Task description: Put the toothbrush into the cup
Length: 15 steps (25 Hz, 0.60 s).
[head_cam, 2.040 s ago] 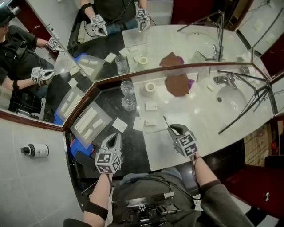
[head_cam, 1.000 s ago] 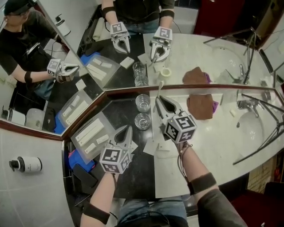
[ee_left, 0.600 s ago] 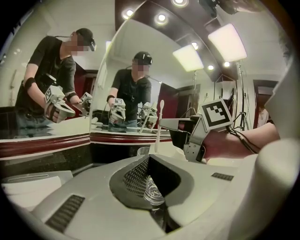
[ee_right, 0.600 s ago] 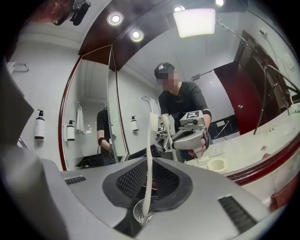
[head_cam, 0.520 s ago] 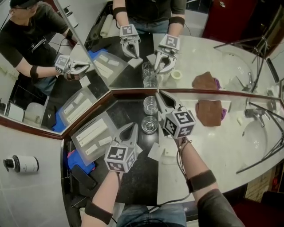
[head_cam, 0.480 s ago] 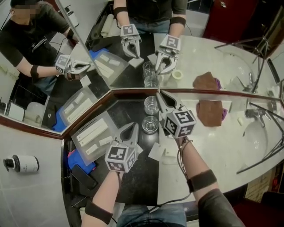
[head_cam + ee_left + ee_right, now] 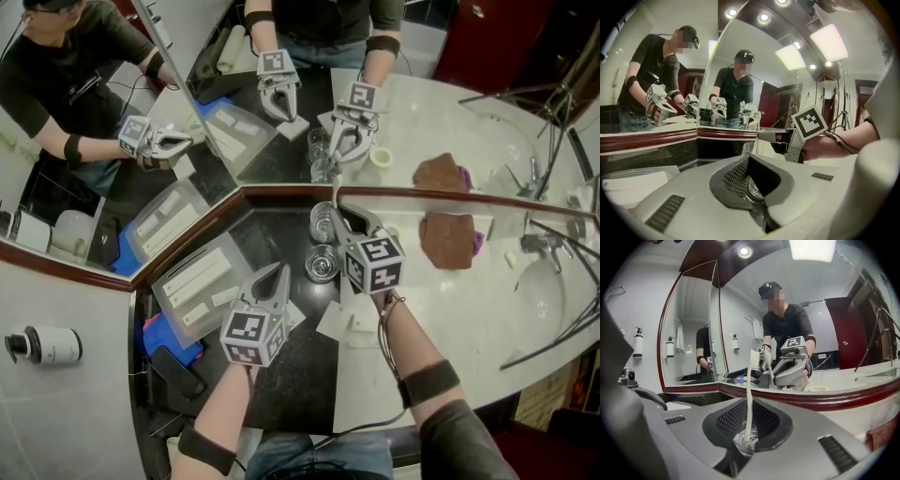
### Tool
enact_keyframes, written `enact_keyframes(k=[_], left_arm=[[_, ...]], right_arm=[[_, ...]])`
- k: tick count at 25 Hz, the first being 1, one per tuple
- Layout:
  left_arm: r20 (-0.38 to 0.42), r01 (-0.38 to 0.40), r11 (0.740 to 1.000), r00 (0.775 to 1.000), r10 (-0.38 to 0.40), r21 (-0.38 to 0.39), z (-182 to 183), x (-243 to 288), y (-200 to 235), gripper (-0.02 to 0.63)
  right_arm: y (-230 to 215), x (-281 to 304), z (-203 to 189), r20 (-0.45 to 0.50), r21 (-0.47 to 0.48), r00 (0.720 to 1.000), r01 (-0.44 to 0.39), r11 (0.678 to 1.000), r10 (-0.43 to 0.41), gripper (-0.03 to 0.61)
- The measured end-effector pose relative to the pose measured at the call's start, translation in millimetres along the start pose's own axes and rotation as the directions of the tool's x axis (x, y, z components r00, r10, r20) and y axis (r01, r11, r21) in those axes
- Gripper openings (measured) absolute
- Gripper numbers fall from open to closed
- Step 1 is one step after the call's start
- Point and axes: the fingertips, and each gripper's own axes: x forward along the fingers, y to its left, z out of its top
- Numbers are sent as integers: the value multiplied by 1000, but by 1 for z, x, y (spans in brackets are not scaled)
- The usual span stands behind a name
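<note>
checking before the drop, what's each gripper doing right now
left gripper: closed, holding nothing
right gripper: closed on the toothbrush, bristles up

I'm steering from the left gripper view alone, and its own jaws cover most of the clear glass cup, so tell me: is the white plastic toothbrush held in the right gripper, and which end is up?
Observer: Yes, the right gripper is shut on the handle of the white plastic toothbrush, bristles up.
Operator: Where is the cup from there?
Observer: The right gripper view shows the clear glass cup directly below, with the handle's lower end against its mouth; whether it is in or just above, I cannot tell.
Operator: And my left gripper?
Observer: The head view shows the left gripper to the cup's left, apart from it.
</note>
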Motion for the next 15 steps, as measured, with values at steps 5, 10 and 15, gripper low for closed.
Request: enact_keyframes(k=[5,10,15], left_arm=[[-7,-1,1000,1000,1,-2,-5,-4,0,2],[-14,1,1000,1000,-1,2,-6,-8,-2,2],[-9,5,1000,1000,-5,4,-3,-8,-5,2]], right_arm=[[-2,5,-24,-106,-70,994,28,997,-35,64],[-11,5,-30,-157,-68,983,85,994,-95,89],[-14,1,-26,-151,-43,983,100,994,-106,98]])
